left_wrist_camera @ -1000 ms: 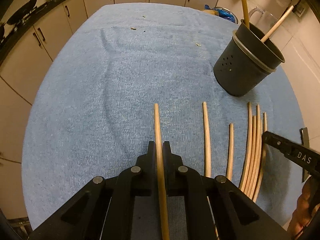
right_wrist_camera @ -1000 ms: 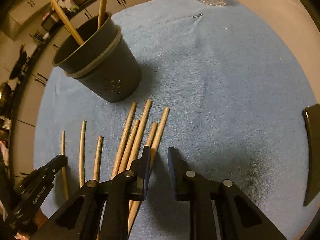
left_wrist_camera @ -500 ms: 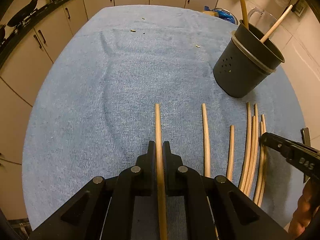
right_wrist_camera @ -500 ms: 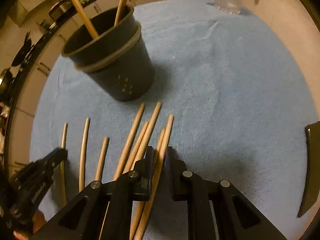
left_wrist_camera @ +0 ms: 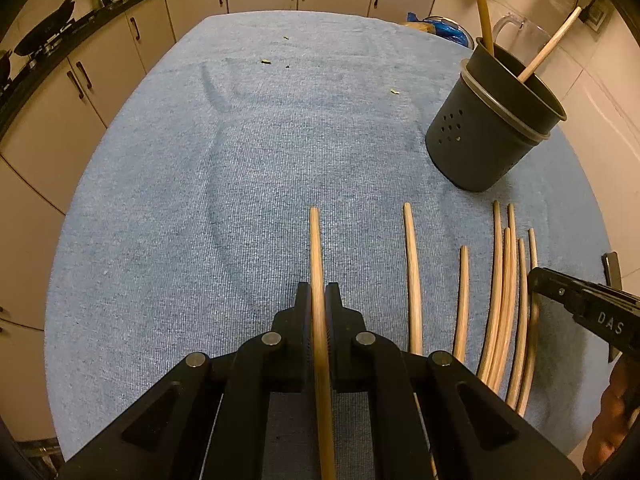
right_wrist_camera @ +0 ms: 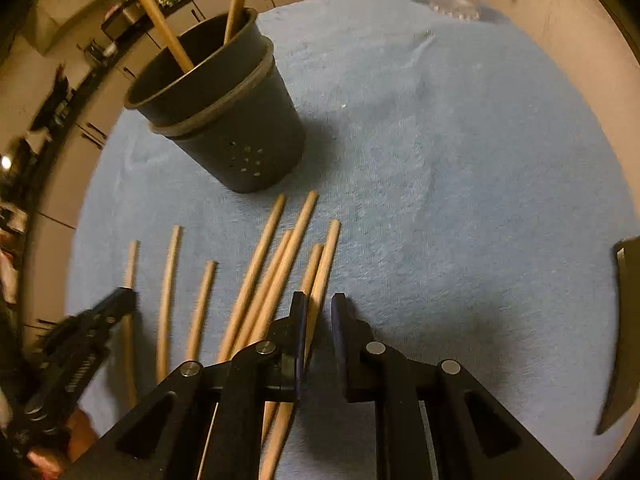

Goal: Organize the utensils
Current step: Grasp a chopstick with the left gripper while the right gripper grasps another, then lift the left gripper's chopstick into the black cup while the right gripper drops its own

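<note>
Left gripper (left_wrist_camera: 319, 300) clamped on chopstick (left_wrist_camera: 316, 248), center frame. Right gripper (right_wrist_camera: 319, 312) slightly open, empty, beside chopstick pile (right_wrist_camera: 280, 264). Sticks light, stiff, roll-prone; pinch mid-shaft.

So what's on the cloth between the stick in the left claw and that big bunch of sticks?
Two single sticks, a longer stick and a shorter stick, seen from the left wrist.
</note>
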